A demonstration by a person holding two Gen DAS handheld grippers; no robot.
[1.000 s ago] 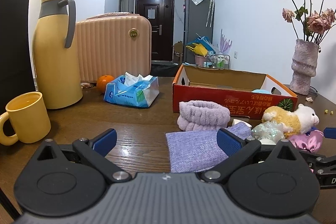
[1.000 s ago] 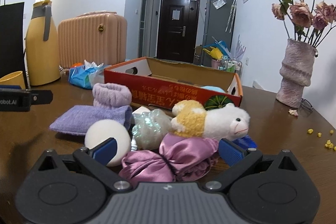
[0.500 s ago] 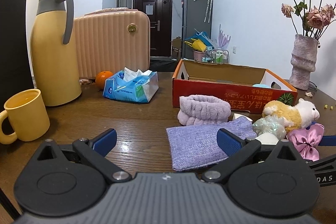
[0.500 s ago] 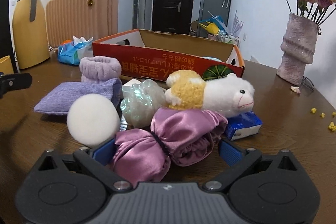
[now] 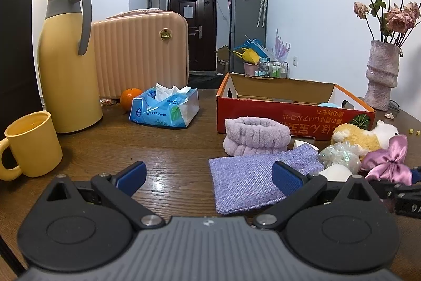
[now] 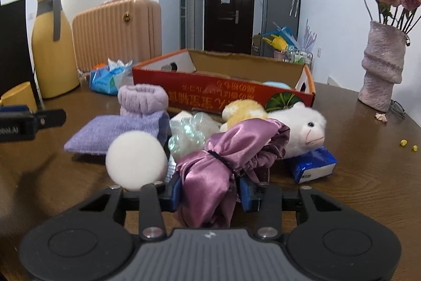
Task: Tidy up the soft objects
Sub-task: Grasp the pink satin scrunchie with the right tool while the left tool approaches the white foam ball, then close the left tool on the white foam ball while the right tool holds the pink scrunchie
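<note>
Since a second ago the right gripper (image 6: 209, 190) has gone from wide apart around the pink satin bow (image 6: 231, 149) to clamped on it, while the left one has kept its place.

Left wrist view: the left gripper (image 5: 208, 174) stands with its jaws wide apart and nothing between them, over the bare wooden table (image 5: 168, 138). The lilac woven pouch (image 5: 252, 181) lies just ahead and a little right of it. Taking the red cardboard box (image 5: 292, 113) as landmark, the satin bow sits in front of the box's right end, beyond the pouch, with the right gripper's body below it at the frame edge. The left hand is the farther one from the bow.

Right wrist view: the blue pads press the bow's near lobe from both sides, close to its black tie. The bow's long axis runs from the pads up and to the right, toward the box, its far lobe resting against the plush lamb (image 6: 297, 128). The box lies straight beyond the bow, its open top facing up, so the carry I judge next is forward and over the near wall. The white puff ball (image 6: 135, 159) touches the left finger's outer side and could be dragged along.
</note>
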